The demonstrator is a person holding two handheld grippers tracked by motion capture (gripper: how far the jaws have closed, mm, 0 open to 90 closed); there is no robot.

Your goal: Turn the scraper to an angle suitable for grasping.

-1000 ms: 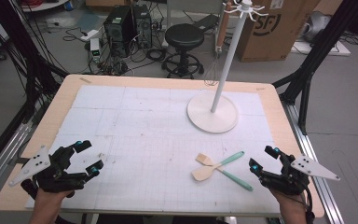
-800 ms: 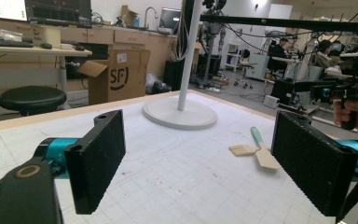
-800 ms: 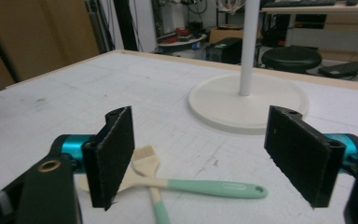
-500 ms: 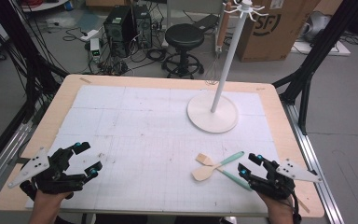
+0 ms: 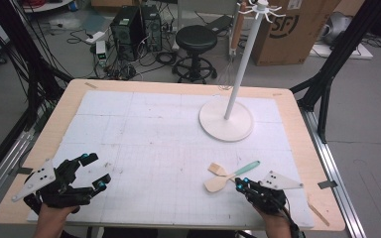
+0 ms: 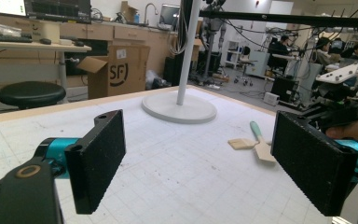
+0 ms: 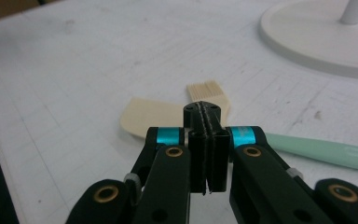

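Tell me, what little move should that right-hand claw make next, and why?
Probably it should open its jaws again before it goes lower. The right gripper has just closed, pad flat against pad with nothing between, just above the two utensils: a cream spatula and a brush with a green handle. Shut like that, it can only push them, not pick one up. The left gripper waits open.

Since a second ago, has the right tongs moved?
Yes. The right tongs slid left along the table's near edge to the crossed spatulas; its jaws have just been closing and now meet with nothing visibly between them.
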